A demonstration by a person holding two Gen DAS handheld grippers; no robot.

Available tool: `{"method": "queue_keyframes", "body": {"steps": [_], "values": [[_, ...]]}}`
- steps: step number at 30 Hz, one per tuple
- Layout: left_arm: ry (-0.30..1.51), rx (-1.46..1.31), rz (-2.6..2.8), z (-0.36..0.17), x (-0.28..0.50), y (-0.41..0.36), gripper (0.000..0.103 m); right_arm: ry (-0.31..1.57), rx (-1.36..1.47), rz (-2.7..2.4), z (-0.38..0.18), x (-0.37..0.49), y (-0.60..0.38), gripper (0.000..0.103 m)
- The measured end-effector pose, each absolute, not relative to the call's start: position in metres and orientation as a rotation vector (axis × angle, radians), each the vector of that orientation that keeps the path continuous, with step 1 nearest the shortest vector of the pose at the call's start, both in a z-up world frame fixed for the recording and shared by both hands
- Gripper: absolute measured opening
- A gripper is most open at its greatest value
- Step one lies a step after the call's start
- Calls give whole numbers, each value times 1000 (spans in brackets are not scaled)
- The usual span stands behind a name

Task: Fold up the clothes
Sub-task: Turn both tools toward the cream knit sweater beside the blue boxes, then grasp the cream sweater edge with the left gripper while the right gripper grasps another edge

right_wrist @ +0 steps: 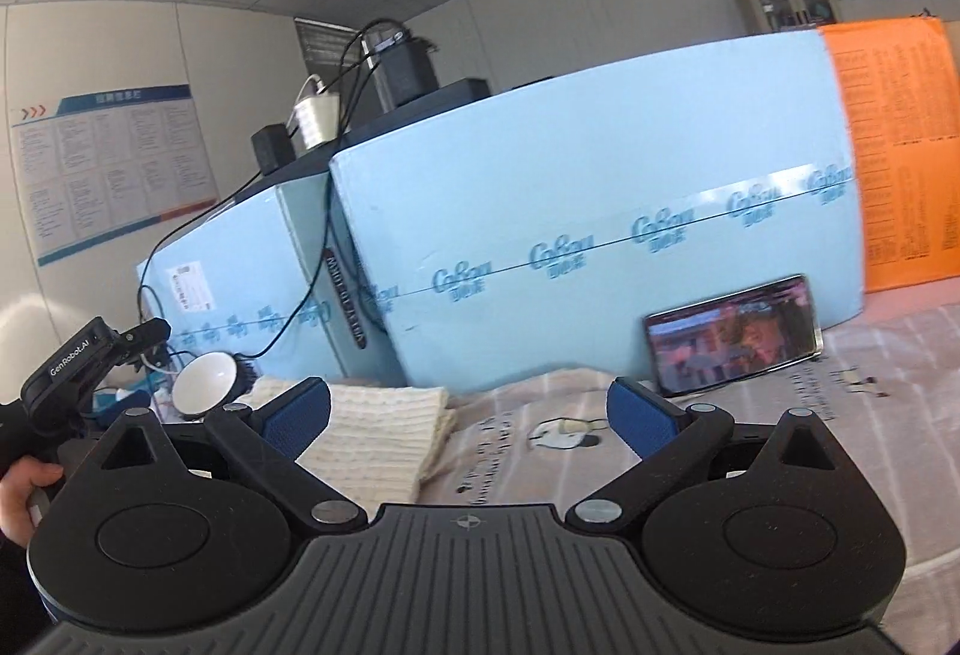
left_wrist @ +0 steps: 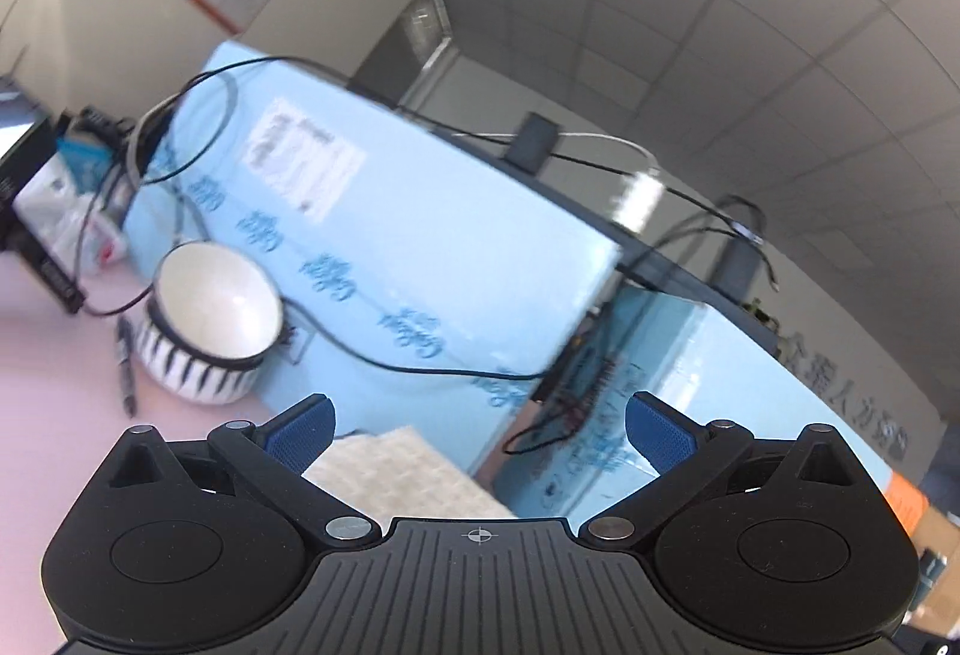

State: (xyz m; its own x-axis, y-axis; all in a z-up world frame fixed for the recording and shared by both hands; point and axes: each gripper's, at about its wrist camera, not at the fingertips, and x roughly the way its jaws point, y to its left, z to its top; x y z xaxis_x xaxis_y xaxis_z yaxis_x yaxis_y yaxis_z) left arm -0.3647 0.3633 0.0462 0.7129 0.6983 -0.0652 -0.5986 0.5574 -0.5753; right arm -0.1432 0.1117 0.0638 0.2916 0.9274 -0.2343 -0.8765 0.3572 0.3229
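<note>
A cream knitted garment (right_wrist: pixel 372 433) lies folded on the table, left of centre in the right wrist view; it also shows in the left wrist view (left_wrist: pixel 402 469) just past the gripper body. A pale striped garment with printed text (right_wrist: pixel 540 415) lies spread to its right. My left gripper (left_wrist: pixel 480 430) is open and empty, raised and tilted; it appears at the left edge of the right wrist view (right_wrist: pixel 90 355) in a hand. My right gripper (right_wrist: pixel 468 415) is open and empty, above the clothes.
Light blue foam boards (right_wrist: pixel 570 211) stand along the back of the table, with cables and chargers (right_wrist: pixel 312 114) on top. A white bowl with black stripes (left_wrist: pixel 207 325) and a pen (left_wrist: pixel 126 361) sit at the left. A phone showing video (right_wrist: pixel 732 334) leans against the board.
</note>
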Motion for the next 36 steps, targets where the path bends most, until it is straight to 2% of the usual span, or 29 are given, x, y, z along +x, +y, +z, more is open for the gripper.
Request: {"method": "queue_keyframes", "body": {"steps": [4,8,13,19,23,26,28,30,32,35,36], "values": [[-183,-793,719,27,-380,391,103,513,114,1287,58,-156,174,100],[-141,-861,656,13,-374,404,103,595,90,1259,44,-153,221,100],[-80,-863,627,3,-359,410,103,713,138,1256,26,-126,249,100],[-139,-783,446,14,-358,396,103,854,182,1266,5,-97,280,100],[-78,-756,528,13,-346,404,103,908,175,1250,-7,-87,295,100],[-86,-814,469,6,-340,414,102,929,201,1276,-14,-86,300,90],[-140,-796,362,7,-338,410,102,928,232,1310,-14,-88,300,78],[-174,-726,276,12,-335,400,102,914,273,1347,-11,-91,296,71],[-128,-658,301,16,-327,394,102,887,287,1392,-8,-95,293,67],[-45,-650,457,12,-319,394,102,879,301,1406,-8,-94,288,51],[-55,-647,518,14,-324,393,102,881,307,1408,-8,-93,287,42]]}}
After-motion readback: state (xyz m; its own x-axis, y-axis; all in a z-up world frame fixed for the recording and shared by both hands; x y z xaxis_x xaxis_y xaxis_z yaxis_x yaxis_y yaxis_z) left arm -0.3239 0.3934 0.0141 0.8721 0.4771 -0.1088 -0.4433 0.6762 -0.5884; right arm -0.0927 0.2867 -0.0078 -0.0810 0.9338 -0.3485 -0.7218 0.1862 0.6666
